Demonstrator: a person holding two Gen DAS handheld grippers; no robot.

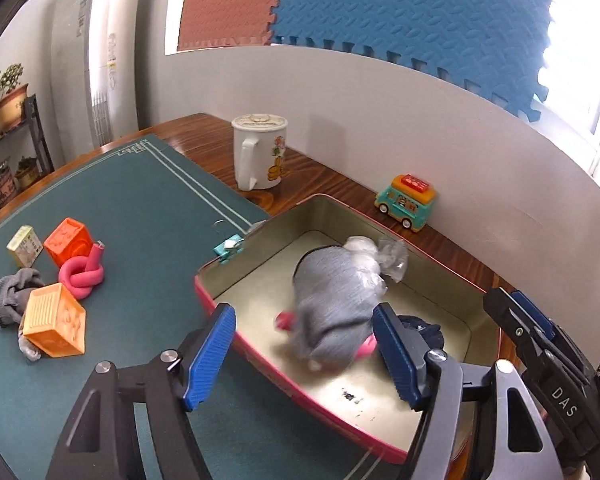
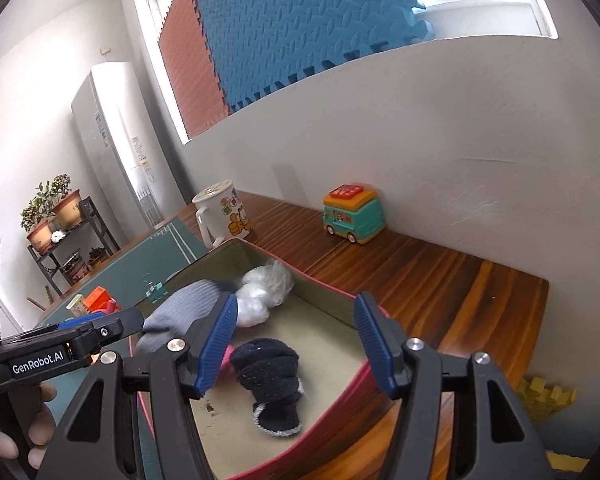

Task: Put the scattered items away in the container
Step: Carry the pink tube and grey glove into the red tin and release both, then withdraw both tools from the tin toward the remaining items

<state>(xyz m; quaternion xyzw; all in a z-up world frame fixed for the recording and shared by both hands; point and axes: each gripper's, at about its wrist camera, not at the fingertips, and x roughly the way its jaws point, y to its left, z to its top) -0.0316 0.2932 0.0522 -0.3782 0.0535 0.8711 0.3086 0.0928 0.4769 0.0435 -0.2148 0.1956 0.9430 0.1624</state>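
Note:
A pink-rimmed metal tin (image 1: 236,336) stands half on the green mat. Inside it lie a grey sock (image 1: 332,292), blurred, a clear plastic bag (image 1: 384,256), a pink item (image 1: 282,320) and a dark navy sock (image 2: 268,364). My left gripper (image 1: 302,316) hovers open over the tin's near rim; the grey sock is below and between its blue pads, not pinched. My right gripper (image 2: 296,304) stands open above the tin's right end, over the navy sock, holding nothing. Scattered on the mat are two orange cubes (image 1: 54,326), a pink knotted tube (image 1: 80,274), another grey sock (image 1: 14,288) and a small cream box (image 1: 25,245).
A teal binder clip (image 1: 230,246) lies by the tin's far left corner. A white mug (image 1: 260,152) and a toy bus (image 1: 406,202) stand on the wooden table near the wall. Yellow bits (image 2: 544,396) lie on the floor past the table's right edge.

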